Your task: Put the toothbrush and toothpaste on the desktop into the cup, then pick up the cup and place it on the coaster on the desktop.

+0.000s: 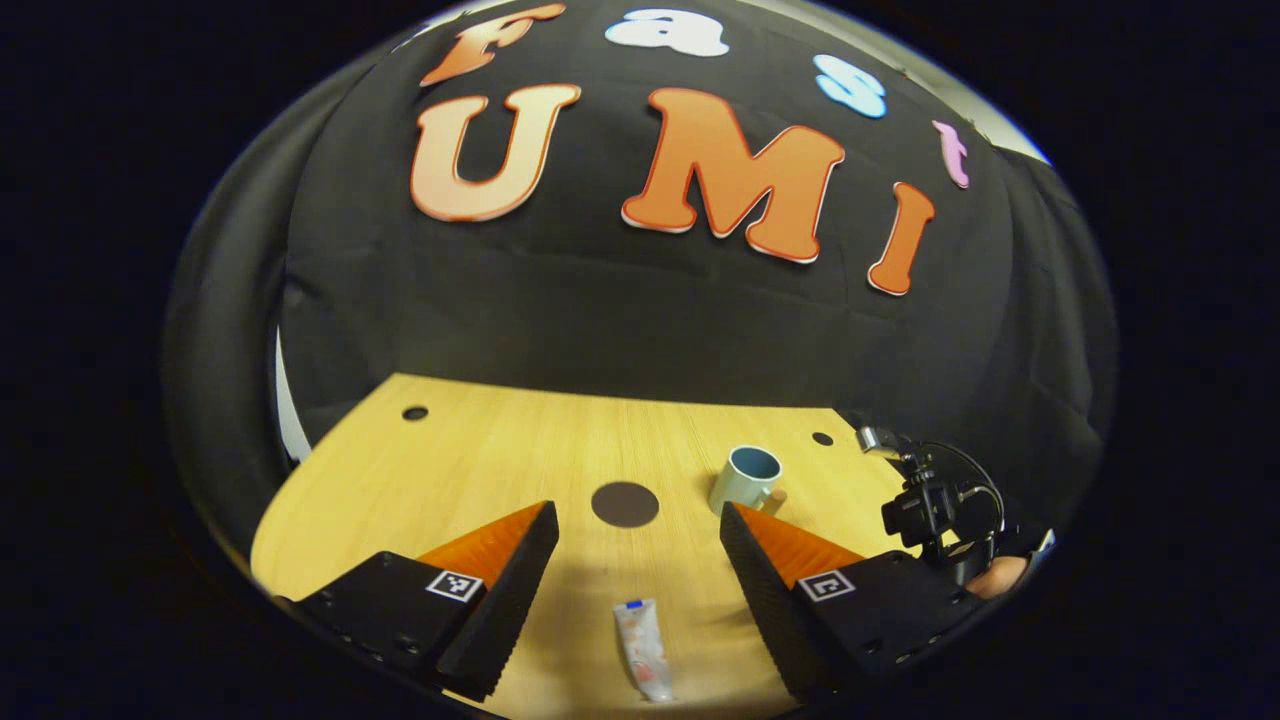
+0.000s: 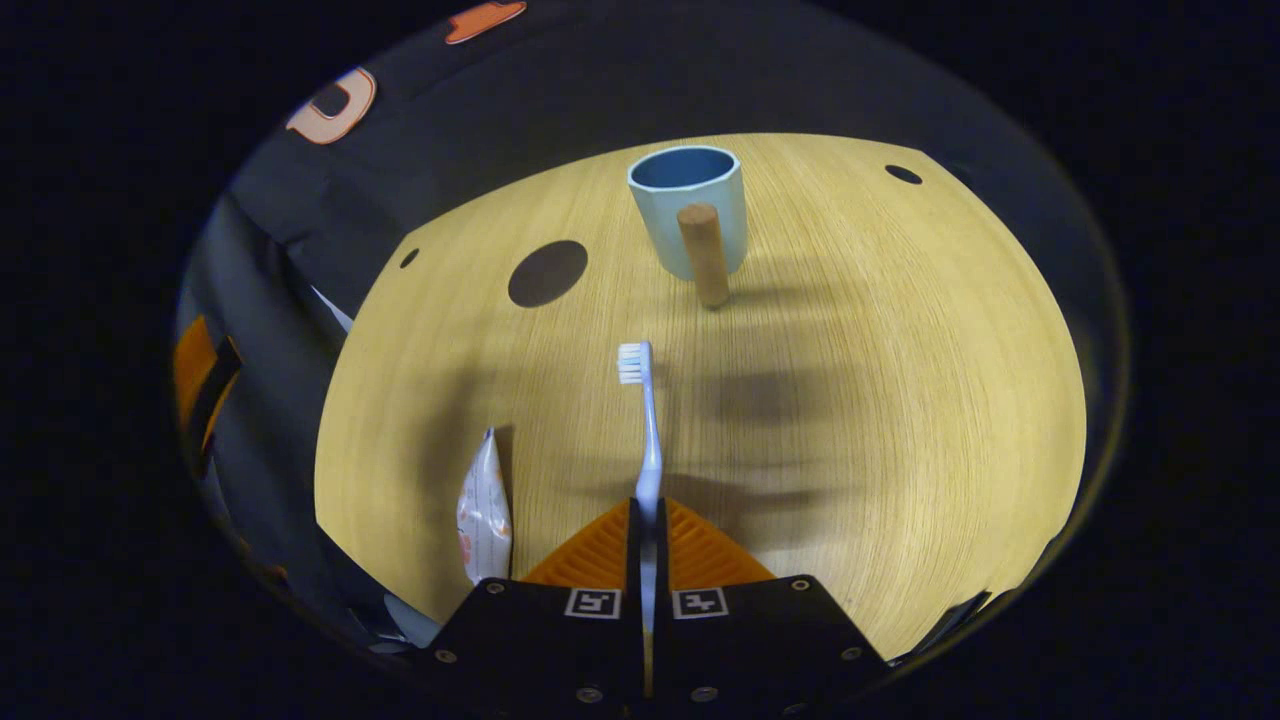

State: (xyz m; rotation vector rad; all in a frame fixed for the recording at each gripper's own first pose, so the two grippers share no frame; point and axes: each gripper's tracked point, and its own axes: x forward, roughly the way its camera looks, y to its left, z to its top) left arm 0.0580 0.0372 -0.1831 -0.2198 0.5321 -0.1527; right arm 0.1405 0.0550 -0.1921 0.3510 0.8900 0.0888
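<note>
In the right gripper view my right gripper (image 2: 648, 515) is shut on the handle of a pale blue toothbrush (image 2: 646, 420), whose white bristle head points toward the cup (image 2: 690, 205). The light blue cup has a wooden handle and stands upright on the wooden desktop (image 2: 900, 380). A white toothpaste tube (image 2: 483, 510) lies at the left. In the left gripper view my left gripper (image 1: 637, 525) stands open above the toothpaste tube (image 1: 643, 648), which lies between its fingers. The dark round coaster (image 1: 624, 503) lies ahead, with the cup (image 1: 748, 480) to its right. The right gripper (image 1: 935, 510) shows at the far right.
The dark coaster (image 2: 546, 272) lies left of the cup in the right gripper view. Small round holes (image 1: 414, 412) mark the desktop's far corners. Black cloth walls close the booth behind and at the sides.
</note>
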